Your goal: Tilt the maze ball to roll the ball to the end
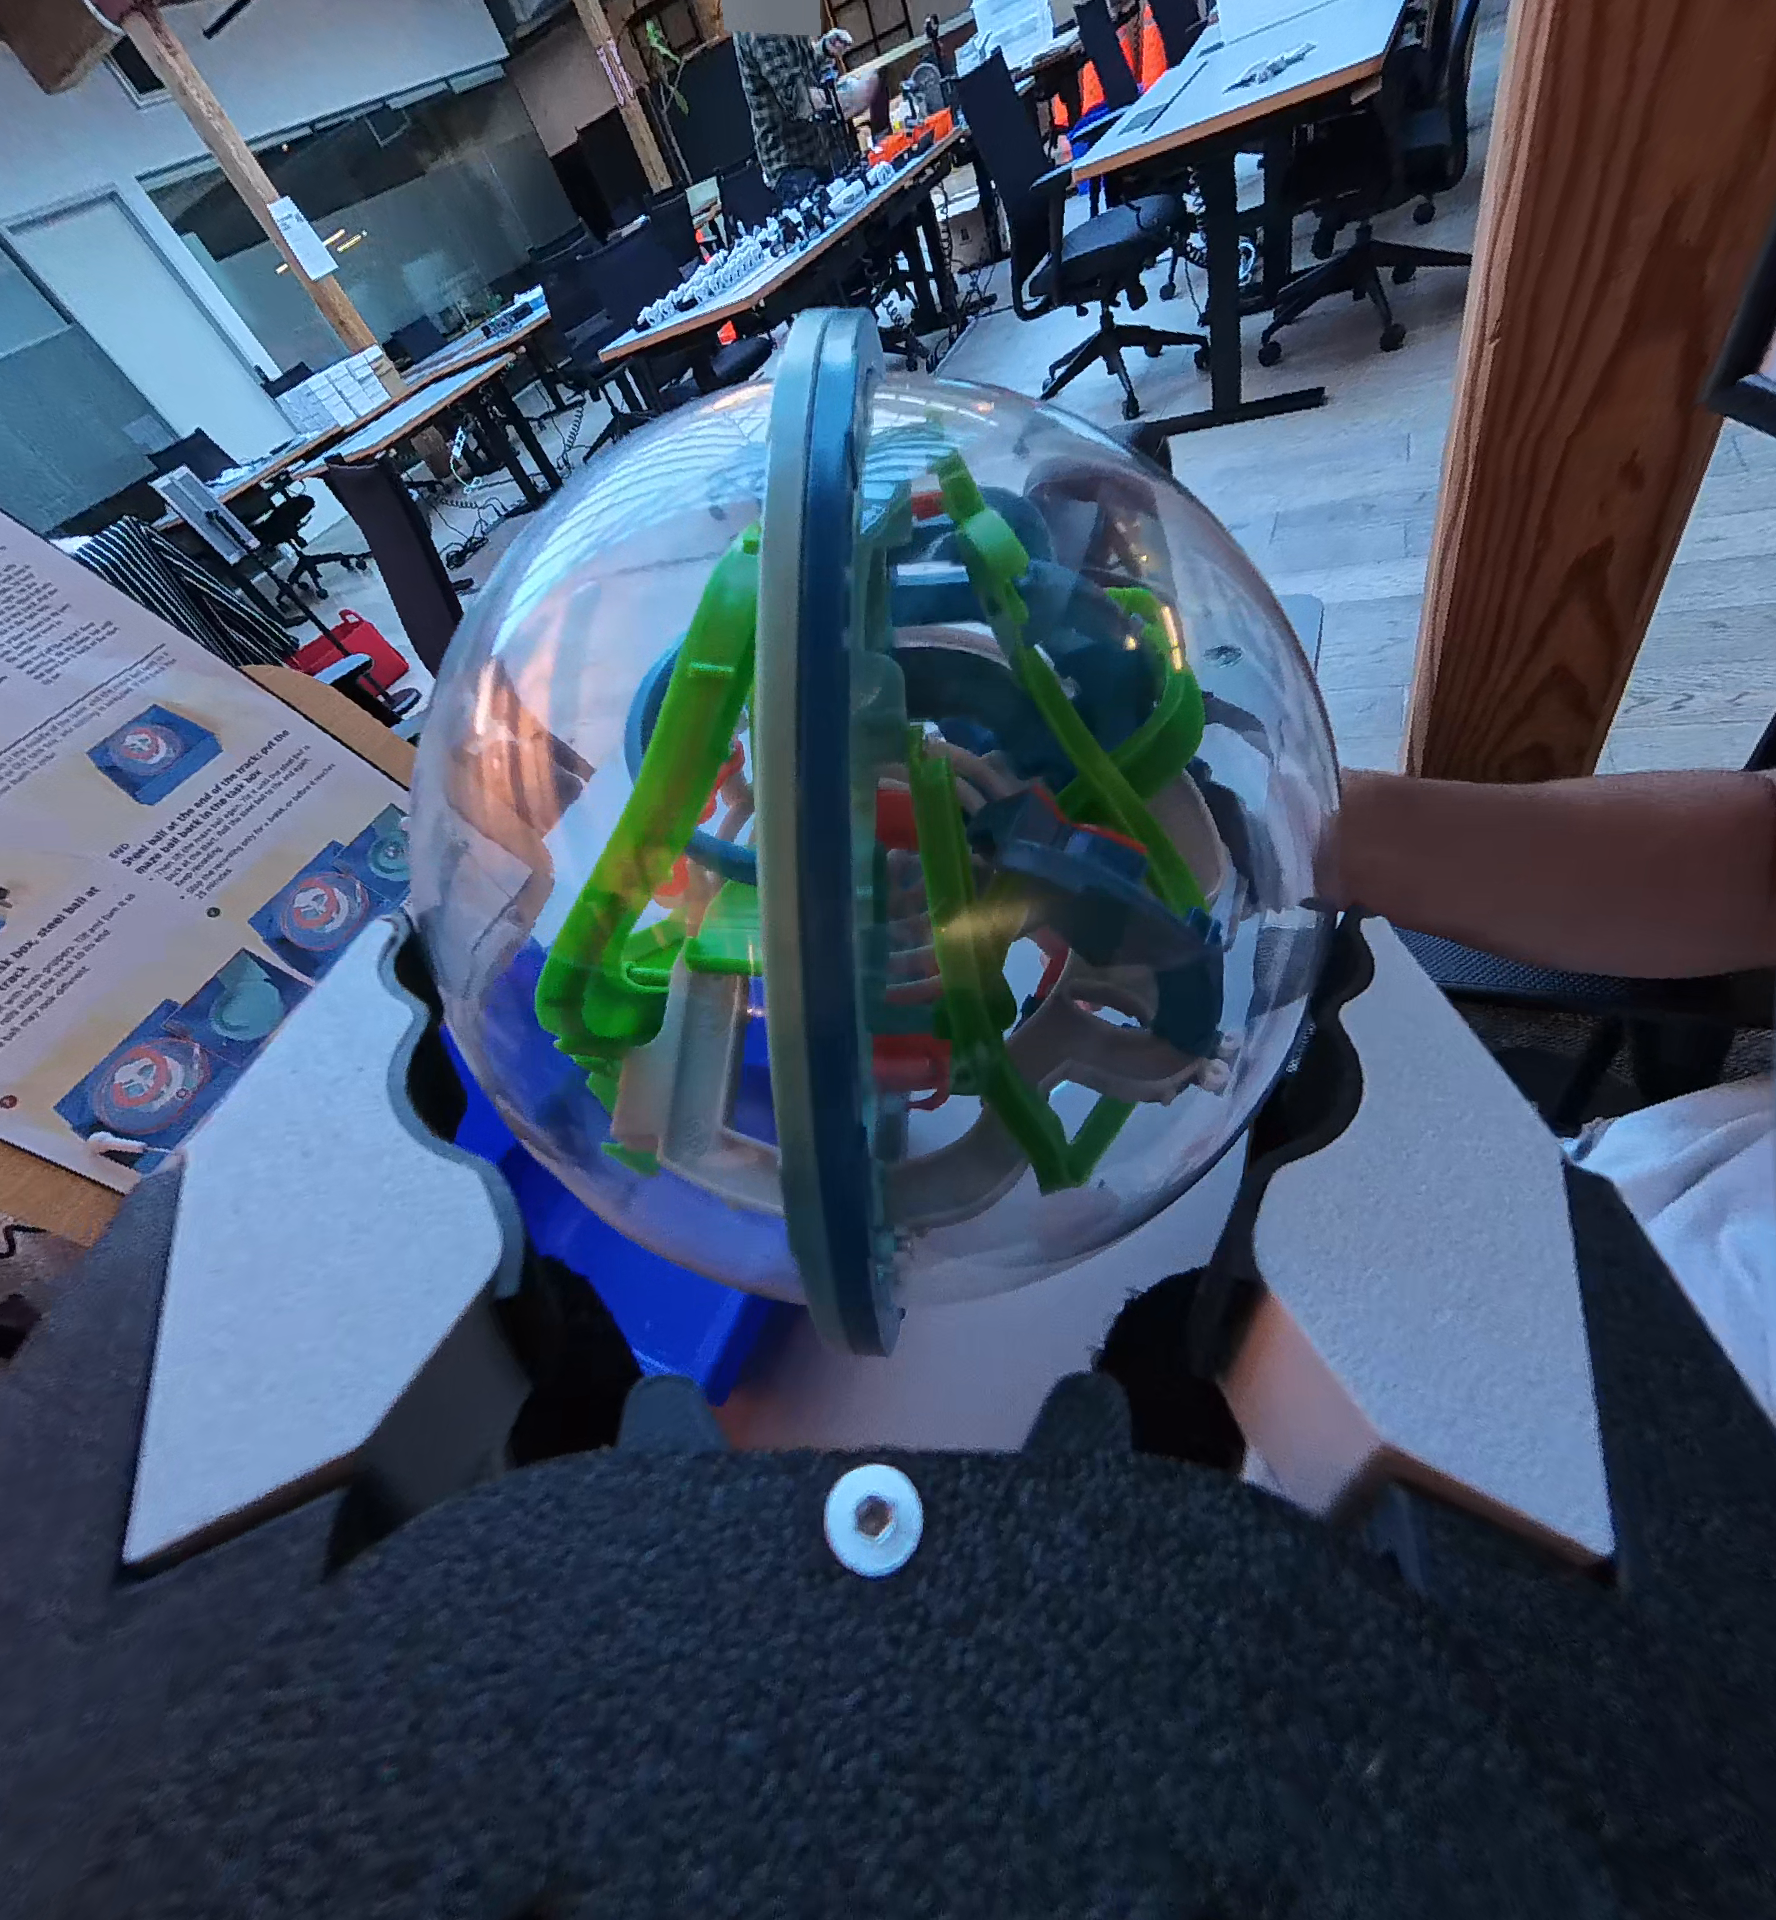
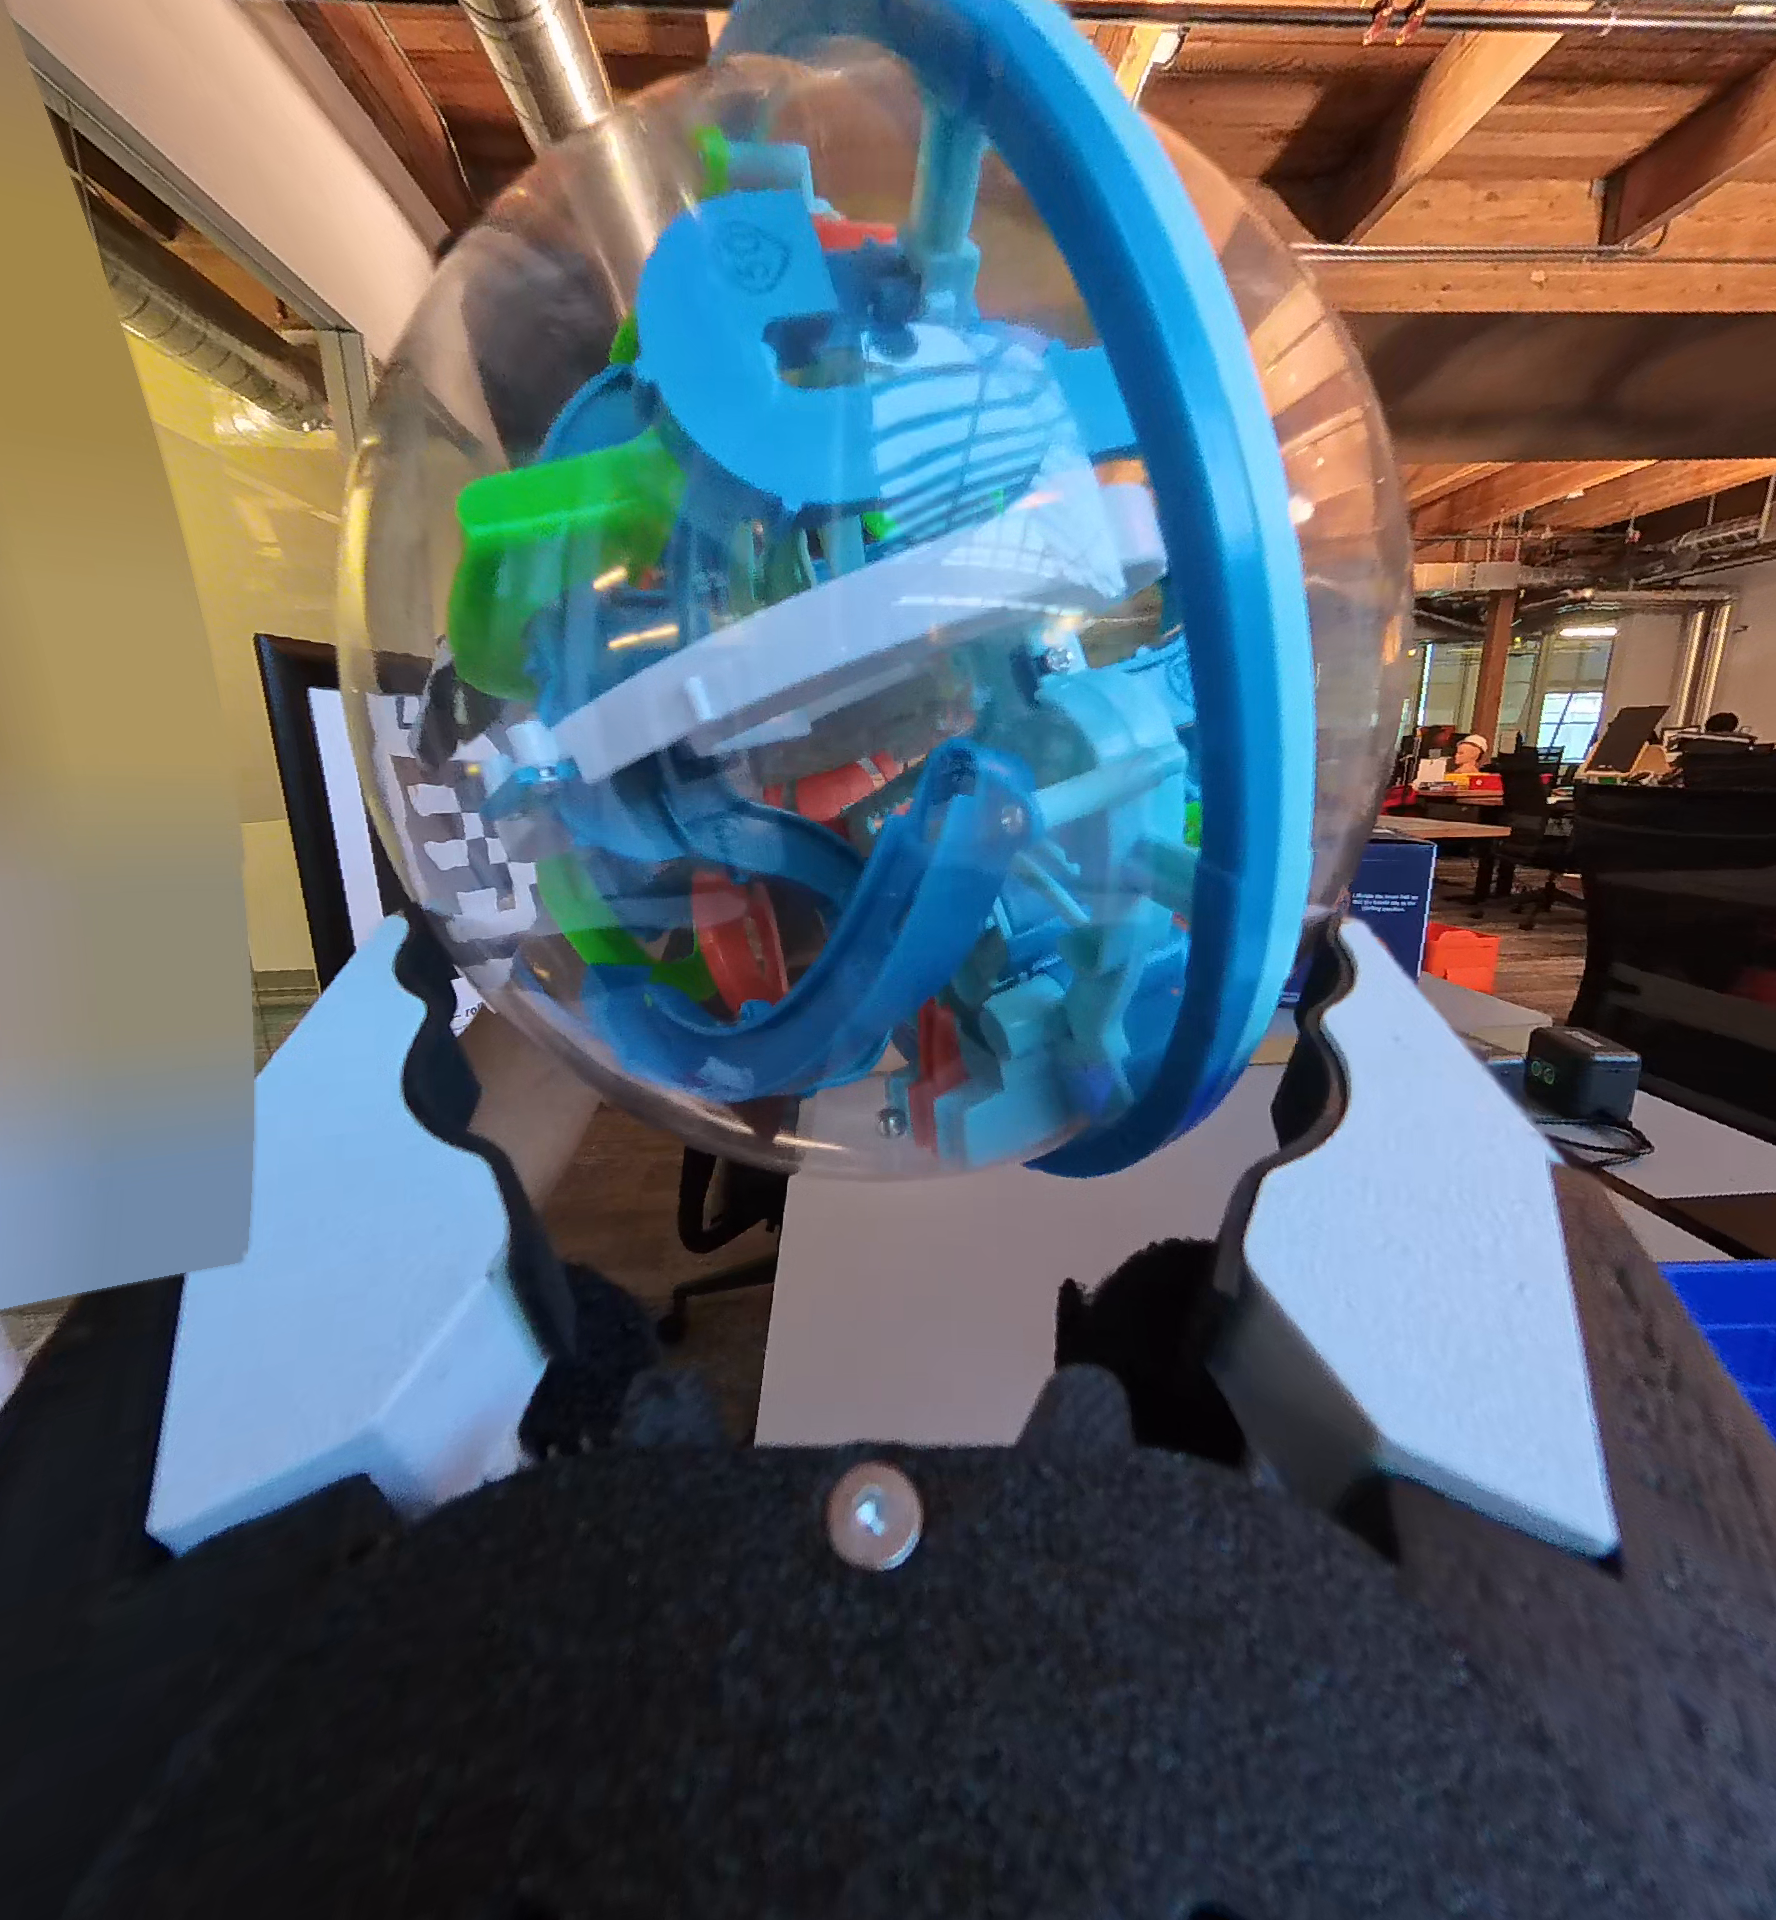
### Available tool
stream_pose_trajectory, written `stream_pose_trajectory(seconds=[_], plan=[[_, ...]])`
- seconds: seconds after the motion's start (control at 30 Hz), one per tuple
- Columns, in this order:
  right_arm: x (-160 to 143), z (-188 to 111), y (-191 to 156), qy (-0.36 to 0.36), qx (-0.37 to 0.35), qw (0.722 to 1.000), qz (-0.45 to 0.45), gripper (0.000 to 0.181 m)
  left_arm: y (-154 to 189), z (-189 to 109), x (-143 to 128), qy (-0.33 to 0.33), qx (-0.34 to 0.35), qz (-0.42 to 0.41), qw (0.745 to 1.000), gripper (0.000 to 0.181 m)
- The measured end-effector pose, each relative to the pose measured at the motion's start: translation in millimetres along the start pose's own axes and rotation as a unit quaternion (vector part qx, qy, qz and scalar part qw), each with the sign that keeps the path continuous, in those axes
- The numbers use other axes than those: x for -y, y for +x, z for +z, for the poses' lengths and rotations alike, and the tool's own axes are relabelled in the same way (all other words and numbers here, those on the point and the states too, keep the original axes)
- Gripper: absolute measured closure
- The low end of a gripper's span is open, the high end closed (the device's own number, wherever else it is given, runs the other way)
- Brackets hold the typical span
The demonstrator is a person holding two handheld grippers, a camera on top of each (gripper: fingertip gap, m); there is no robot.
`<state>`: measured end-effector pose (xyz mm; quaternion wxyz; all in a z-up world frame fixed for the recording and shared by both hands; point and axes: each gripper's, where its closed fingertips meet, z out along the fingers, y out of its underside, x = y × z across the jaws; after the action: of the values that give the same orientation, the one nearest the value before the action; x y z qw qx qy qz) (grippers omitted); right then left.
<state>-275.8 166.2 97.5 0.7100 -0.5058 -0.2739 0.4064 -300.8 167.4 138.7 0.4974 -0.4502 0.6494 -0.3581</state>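
The maze ball (image 1: 873,831) is a clear sphere with green, blue, grey and orange tracks inside and a blue ring around its middle. It is held up in the air between both grippers. My left gripper (image 1: 879,930) is shut on it, its fingers (image 1: 344,1091) pressing the sphere's two sides; the ring stands nearly upright here. In the right wrist view the maze ball (image 2: 863,644) fills the centre with the ring tilted. My right gripper (image 2: 873,935) is shut on its lower sides. I cannot make out the small steel ball inside.
A blue box (image 1: 655,1299) lies below the ball, and an instruction sheet (image 1: 84,831) lies on the table to the left. A wooden post (image 1: 1611,364) and a person's forearm (image 1: 1549,873) are to the right. A blue bin (image 2: 1767,1340) and a small black device (image 2: 1580,1081) are at the right.
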Motion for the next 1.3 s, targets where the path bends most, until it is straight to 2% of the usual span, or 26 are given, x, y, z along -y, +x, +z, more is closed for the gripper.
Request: stream_pose_trajectory(seconds=[0.2,0.43,0.57,0.67,0.87,0.93,1.07,1.1,1.17,1.3], plan=[[-15,-2,9,-0.019,-0.012,0.997,0.068,0.027,-9,6,-18,-0.009,-0.009,-0.072,0.997,0.023],[-66,-15,27,-0.031,-0.034,0.972,0.231,0.027,-20,28,-72,-0.043,-0.025,-0.220,0.974,0.023],[-89,-19,32,-0.026,-0.015,0.965,0.262,0.027,-21,36,-92,-0.061,-0.012,-0.235,0.970,0.023],[-98,-21,36,-0.033,-0.020,0.953,0.300,0.027,-21,38,-106,-0.069,-0.008,-0.279,0.958,0.023],[-137,-57,23,-0.165,-0.071,0.910,0.374,0.027,14,55,-159,-0.060,-0.056,-0.415,0.906,0.023],[-150,-71,19,-0.181,-0.086,0.899,0.389,0.027,28,64,-174,-0.048,-0.064,-0.443,0.893,0.023],[-177,-98,19,-0.201,-0.111,0.885,0.405,0.026,59,83,-209,-0.067,-0.091,-0.484,0.867,0.022],[-173,-101,21,-0.183,-0.117,0.886,0.409,0.027,60,84,-209,-0.052,-0.091,-0.481,0.870,0.024],[-172,-106,21,-0.184,-0.114,0.883,0.417,0.027,67,87,-211,-0.063,-0.093,-0.457,0.882,0.025],[-173,-107,25,-0.196,-0.103,0.866,0.448,0.027,73,88,-226,-0.116,-0.094,-0.340,0.929,0.023]])
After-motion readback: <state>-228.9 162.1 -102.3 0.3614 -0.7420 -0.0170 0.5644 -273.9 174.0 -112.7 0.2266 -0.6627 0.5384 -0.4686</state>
